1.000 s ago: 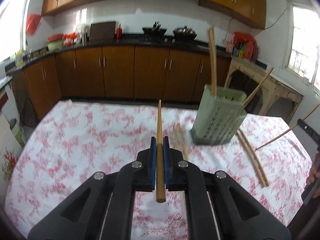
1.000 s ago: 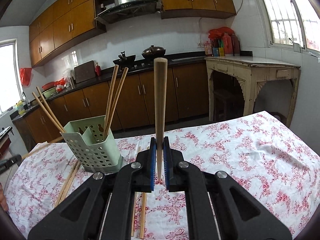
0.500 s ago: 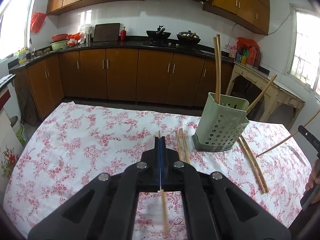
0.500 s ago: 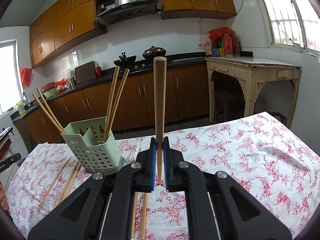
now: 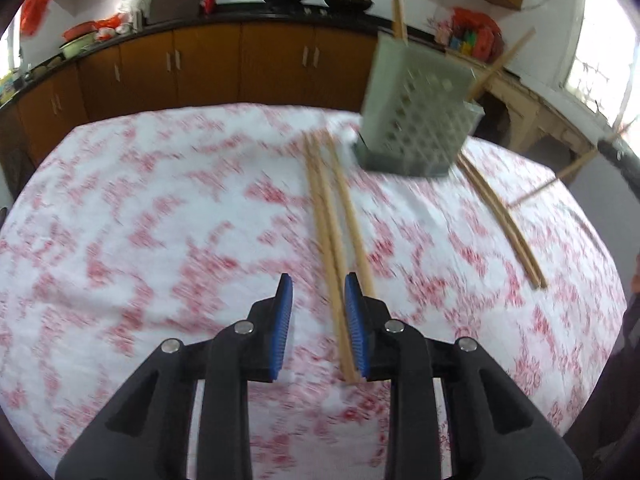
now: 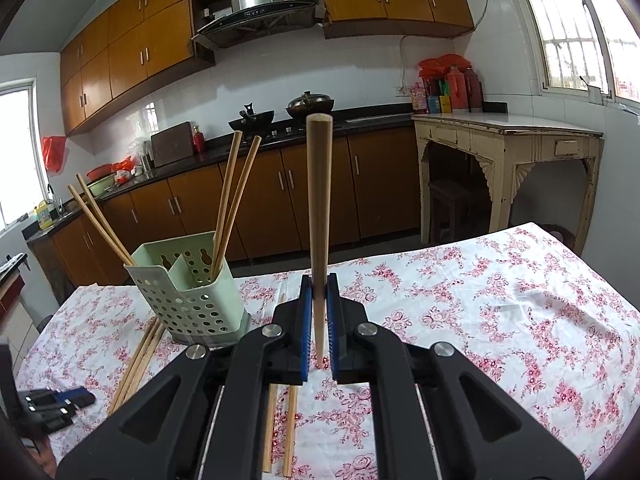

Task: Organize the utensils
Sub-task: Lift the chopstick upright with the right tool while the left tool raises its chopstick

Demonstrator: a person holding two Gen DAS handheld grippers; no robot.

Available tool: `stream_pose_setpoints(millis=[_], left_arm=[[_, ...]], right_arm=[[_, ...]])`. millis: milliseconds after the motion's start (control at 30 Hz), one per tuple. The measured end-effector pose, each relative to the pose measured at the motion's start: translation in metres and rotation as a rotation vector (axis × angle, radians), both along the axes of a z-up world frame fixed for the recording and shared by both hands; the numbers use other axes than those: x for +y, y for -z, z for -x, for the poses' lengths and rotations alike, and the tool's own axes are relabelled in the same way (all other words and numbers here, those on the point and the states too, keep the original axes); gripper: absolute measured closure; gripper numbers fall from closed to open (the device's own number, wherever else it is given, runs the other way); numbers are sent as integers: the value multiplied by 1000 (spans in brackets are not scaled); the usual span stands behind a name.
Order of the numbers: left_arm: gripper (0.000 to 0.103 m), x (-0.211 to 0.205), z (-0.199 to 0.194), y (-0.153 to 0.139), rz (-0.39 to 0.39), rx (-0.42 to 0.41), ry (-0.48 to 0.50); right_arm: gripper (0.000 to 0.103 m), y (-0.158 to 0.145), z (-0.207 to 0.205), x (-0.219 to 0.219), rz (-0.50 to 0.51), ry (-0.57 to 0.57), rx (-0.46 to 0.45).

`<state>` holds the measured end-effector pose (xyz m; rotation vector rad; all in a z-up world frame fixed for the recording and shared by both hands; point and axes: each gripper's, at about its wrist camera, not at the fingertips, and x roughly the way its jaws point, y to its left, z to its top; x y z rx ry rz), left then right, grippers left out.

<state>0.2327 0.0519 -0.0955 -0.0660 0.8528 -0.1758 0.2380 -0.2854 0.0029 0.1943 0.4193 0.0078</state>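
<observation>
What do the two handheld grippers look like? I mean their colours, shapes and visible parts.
Both look alike. The left gripper and the right gripper have matte black plastic bodies with angular linkage arms, triangular cut-outs and round silver pivot bolts. Each finger ends in a flat blue pad with fine ribbing. No cables, markings or sleeves are visible.

We're counting one green basket (image 6: 188, 288) on the table, and four chopsticks (image 6: 228, 204) are standing in it. One chopstick (image 6: 319, 220) is sitting in the right gripper (image 6: 319, 320). We're seeing three chopsticks (image 5: 332, 216) lying ahead of the left gripper (image 5: 316, 320), two more (image 5: 500, 216) beyond the basket.
</observation>
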Motion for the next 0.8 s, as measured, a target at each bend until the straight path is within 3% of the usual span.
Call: stream_pose_setpoints(millis=[200,400,633,800], left_arm=[[87,-13,-9,15,-22,35,-4],[87,-12,-17,19,-19,53,-20],[94,-11,-31,21,-87,50,-69],[93,10,-34,20,-52,62,-117]], right_arm=[[95,1,1,-2,-9,6,2],[95,2,1,-3,-13,7,0],[95,1,0,-6,-14,9,0],[95,1,0,-6,-13,10,-1]])
